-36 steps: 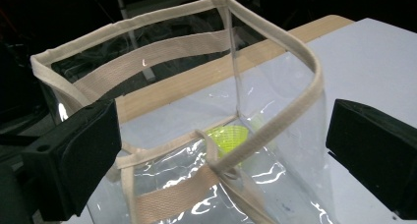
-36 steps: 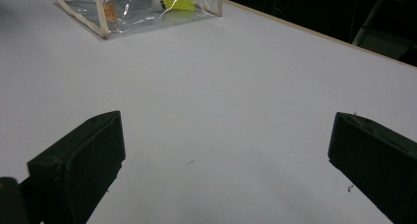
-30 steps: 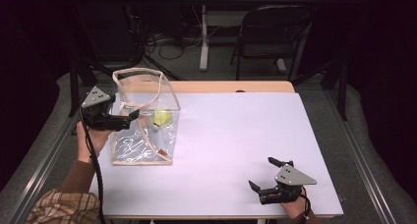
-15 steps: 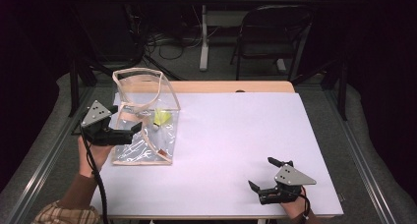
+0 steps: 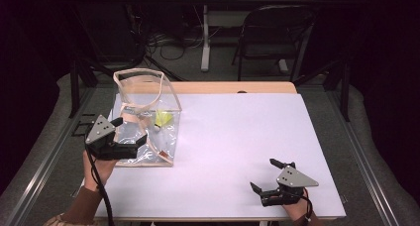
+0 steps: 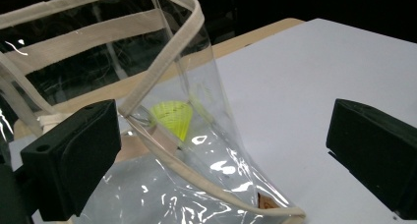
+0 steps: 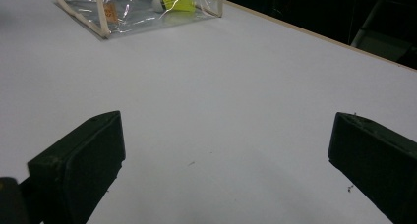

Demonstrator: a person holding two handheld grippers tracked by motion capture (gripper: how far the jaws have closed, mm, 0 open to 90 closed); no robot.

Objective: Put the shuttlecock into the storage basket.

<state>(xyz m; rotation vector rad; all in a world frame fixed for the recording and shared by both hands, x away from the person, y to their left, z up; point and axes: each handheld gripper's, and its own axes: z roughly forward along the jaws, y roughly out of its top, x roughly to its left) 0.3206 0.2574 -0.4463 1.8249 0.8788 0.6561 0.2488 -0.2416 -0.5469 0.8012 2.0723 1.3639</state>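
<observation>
High view: the left hand-held gripper sits at the left edge of the table, held from below by a hand whose forearm comes in from the near left corner. Its grey plate faces up and its jaws point right, toward the clear bag. The jaws are spread; one is at the bag's left wall higher up, the other against its near left side, so the bag's corner lies between them without being pinched. The bag stands upright on the left part of the table, with cream trim along its edges and rim. A yellow shuttlecock lies inside it, toward the far right of its floor.

In the left gripper view the bag's trimmed edge runs down between the two jaws, close to the left one, and the shuttlecock shows through the plastic.

The right hand-held gripper rests near the table's near right corner, well apart from the bag, its hand coming in from the near edge. Its jaws point left and are wide apart, holding nothing. In the right gripper view bare table lies between them, with the bag far off at the top.
</observation>
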